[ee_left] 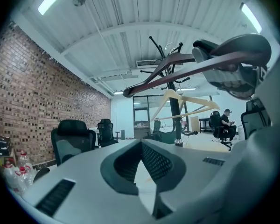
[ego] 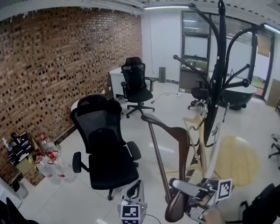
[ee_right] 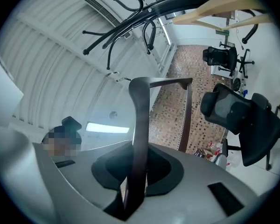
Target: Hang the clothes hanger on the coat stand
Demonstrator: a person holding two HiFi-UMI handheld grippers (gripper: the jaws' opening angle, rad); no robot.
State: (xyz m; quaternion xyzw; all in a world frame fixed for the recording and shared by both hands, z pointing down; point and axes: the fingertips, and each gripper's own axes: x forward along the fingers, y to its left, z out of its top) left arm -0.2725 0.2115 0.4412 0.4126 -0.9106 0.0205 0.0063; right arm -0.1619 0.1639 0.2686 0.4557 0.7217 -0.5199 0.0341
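A dark brown wooden hanger [ego: 170, 146] stands upright in front of me, and my right gripper [ego: 196, 195] is shut on its lower end. In the right gripper view the hanger's arm [ee_right: 140, 120] rises from between the jaws of the right gripper [ee_right: 136, 171]. The black coat stand [ego: 218, 78] is beyond it to the right, with a pale wooden hanger [ego: 199, 125] on it. My left gripper [ego: 133, 208] is low at the centre, shut and empty [ee_left: 141, 146]. Its view shows the dark hanger [ee_left: 177, 71] above, the stand [ee_left: 175, 113] and the pale hanger [ee_left: 189, 101].
A black office chair [ego: 107, 146] stands close on the left and another [ego: 136, 85] is farther back. Water bottles [ego: 46, 160] sit by the brick wall [ego: 46, 78]. A person sits on a chair [ee_left: 225, 122] at the far right. A pale round mat [ego: 238, 157] lies by the stand.
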